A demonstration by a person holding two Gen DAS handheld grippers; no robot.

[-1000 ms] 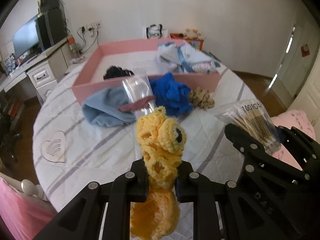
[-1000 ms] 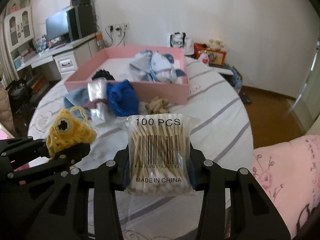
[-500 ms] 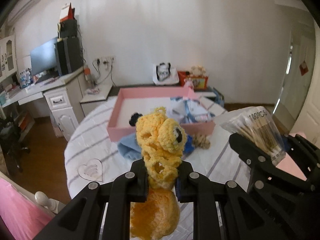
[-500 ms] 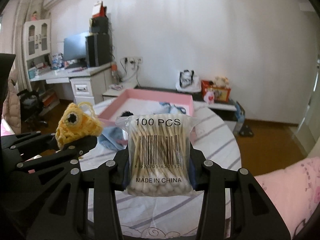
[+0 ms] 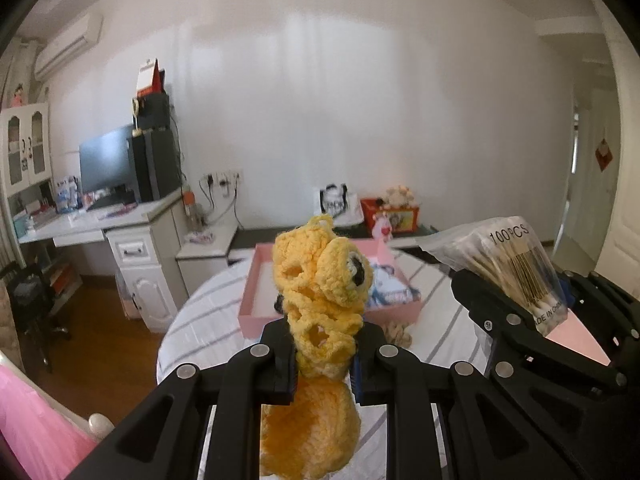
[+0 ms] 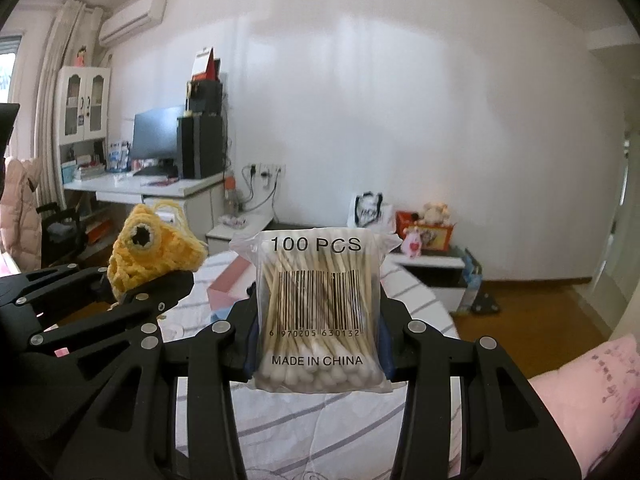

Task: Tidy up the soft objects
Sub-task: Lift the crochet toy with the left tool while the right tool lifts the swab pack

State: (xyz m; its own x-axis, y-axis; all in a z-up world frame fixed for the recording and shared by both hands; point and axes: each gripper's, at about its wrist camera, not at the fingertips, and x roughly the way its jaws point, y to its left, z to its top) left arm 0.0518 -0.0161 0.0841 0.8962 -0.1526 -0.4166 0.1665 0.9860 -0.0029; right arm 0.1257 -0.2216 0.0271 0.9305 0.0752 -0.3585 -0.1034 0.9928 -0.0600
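My left gripper (image 5: 324, 354) is shut on a yellow crochet toy (image 5: 320, 296), which also shows at the left of the right wrist view (image 6: 148, 248). My right gripper (image 6: 318, 346) is shut on a clear bag of cotton swabs (image 6: 318, 312), which shows at the right of the left wrist view (image 5: 512, 264). Both are held high above the round table with the striped cloth (image 5: 200, 320). The pink tray (image 5: 256, 296) with folded clothes lies on the table's far side, mostly hidden by the toy.
A beige knitted item (image 5: 398, 332) lies on the cloth in front of the tray. A white desk with a monitor (image 5: 108, 164) stands at the left. A low shelf with a bag and toys (image 5: 384, 208) stands against the far wall. Pink bedding (image 6: 592, 392) is at the right.
Both grippers have risen and tilted up, away from the table, each keeping its object. The tray and loose items now look smaller and lower in view.
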